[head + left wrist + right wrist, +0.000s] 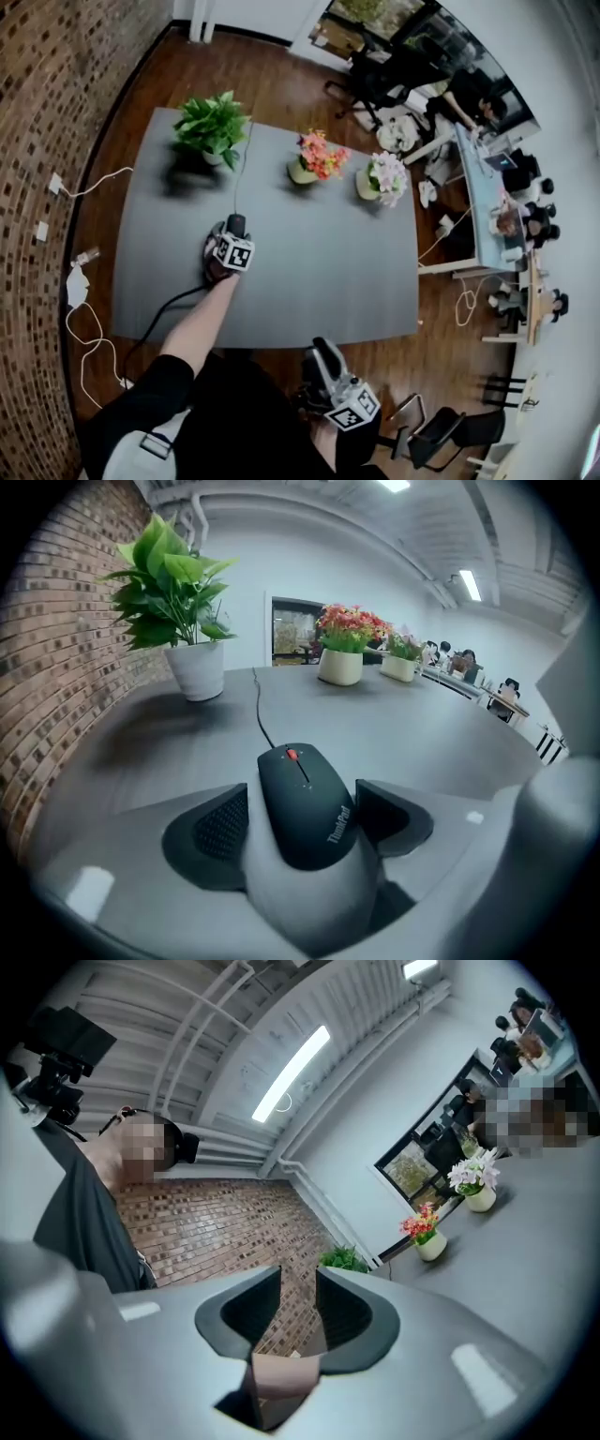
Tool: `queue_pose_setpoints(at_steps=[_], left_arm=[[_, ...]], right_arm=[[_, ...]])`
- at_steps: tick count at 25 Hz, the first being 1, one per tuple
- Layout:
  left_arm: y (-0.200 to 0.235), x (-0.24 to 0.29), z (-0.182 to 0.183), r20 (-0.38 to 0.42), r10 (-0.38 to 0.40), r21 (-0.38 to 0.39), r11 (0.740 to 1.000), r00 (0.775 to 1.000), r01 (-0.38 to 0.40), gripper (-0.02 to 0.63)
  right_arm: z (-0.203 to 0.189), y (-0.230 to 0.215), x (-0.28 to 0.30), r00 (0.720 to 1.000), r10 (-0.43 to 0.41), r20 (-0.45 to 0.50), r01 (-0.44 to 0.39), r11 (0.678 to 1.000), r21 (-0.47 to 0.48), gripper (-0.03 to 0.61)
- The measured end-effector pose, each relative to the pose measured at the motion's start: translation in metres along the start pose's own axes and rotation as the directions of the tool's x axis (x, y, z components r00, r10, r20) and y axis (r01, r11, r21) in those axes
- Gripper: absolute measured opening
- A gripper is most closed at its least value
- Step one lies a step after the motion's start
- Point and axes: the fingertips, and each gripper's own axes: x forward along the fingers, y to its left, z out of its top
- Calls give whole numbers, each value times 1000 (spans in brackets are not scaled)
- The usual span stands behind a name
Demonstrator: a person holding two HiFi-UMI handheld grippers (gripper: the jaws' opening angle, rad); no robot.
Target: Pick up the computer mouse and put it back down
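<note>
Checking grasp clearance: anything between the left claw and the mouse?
Nothing visible. The mouse lies right between the left claw's open jaws on the grey table. Only its own cable leads away, toward the potted plant at the far edge.

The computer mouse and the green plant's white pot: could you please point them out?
computer mouse [305, 803], left gripper view, middle of its top shell.
green plant's white pot [197, 670], left gripper view, its front wall.
</note>
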Motion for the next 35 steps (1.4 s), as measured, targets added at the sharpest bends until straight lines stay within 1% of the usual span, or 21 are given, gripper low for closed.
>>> queue_pose_setpoints(at_steps=[2, 4, 6, 7, 8, 9, 10, 12, 15, 16, 17, 18, 19, 20, 21, 24, 27, 28, 29, 32, 35], left_arm=[[-1, -1, 4, 11, -21, -1, 1000, 1000, 21, 290], [7, -3, 8, 3, -53, -11, 999, 999, 53, 287], [17, -9, 4, -16, -109, -93, 990, 994, 108, 285], [17, -14, -1, -20, -164, -168, 973, 986, 159, 285], [11, -22, -4, -1, -245, -255, 938, 970, 237, 285], [2, -34, 1, 58, -338, -340, 878, 939, 337, 285], [-6, -52, 16, 154, -420, -406, 798, 894, 445, 285], [-20, -99, 51, 374, -525, -476, 599, 764, 644, 285], [-27, -180, 83, 614, -566, -461, 308, 550, 832, 285], [-24, -214, 97, 691, -561, -423, 198, 456, 884, 285], [-23, -254, 115, 771, -542, -352, 77, 335, 933, 285], [-25, -294, 134, 833, -510, -261, -25, 212, 965, 285], [-28, -330, 149, 870, -479, -178, -87, 115, 980, 285], [-29, -361, 160, 887, -460, -111, -110, 48, 988, 287], [-28, -388, 169, 891, -453, -58, -108, 3, 992, 285], [-30, -453, 192, 881, -463, 65, -85, -97, 994, 287], [-46, -501, 213, 858, -468, 181, -115, -214, 977, 287], [-53, -512, 217, 847, -473, 207, -128, -243, 970, 287], [-61, -520, 220, 836, -484, 222, -133, -259, 966, 287], [-81, -529, 222, 806, -529, 227, -137, -265, 964, 287], [-89, -522, 217, 795, -542, 214, -172, -274, 961, 287]], right_arm=[[-4, 4, 8, 1000, 2, -19, -2, 1000, 0, 91], [-9, 9, 19, 999, 20, -43, -20, 1000, -1, 91], [-15, 15, 31, 997, 48, -68, -48, 999, 0, 91], [-17, 16, 35, 995, 62, -79, -62, 998, 2, 91], [-18, 18, 38, 993, 76, -88, -76, 997, 5, 91], [-18, 18, 41, 991, 93, -92, -92, 996, 7, 91], [-16, 17, 43, 989, 111, -94, -110, 994, 10, 91], [-10, 14, 46, 985, 146, -93, -145, 989, 14, 91], [4, 11, 49, 975, 208, -75, -207, 978, 18, 91], [6, 9, 53, 971, 232, -60, -231, 973, 24, 91], [9, 6, 56, 967, 252, -48, -250, 968, 31, 91], [13, 3, 55, 963, 266, -39, -264, 964, 38, 91], [17, -1, 54, 960, 278, -33, -276, 960, 47, 91], [21, -4, 53, 956, 291, -25, -289, 956, 56, 91], [23, -5, 53, 952, 307, -13, -306, 950, 67, 91], [28, -7, 54, 932, 361, 32, -362, 928, 93, 91], [35, -13, 50, 914, 398, 82, -405, 905, 131, 91], [36, -14, 49, 910, 406, 91, -415, 900, 136, 91], [38, -14, 48, 906, 413, 95, -423, 896, 136, 91], [42, -16, 46, 898, 426, 107, -438, 889, 135, 91], [47, -20, 43, 898, 423, 122, -437, 890, 132, 91]])
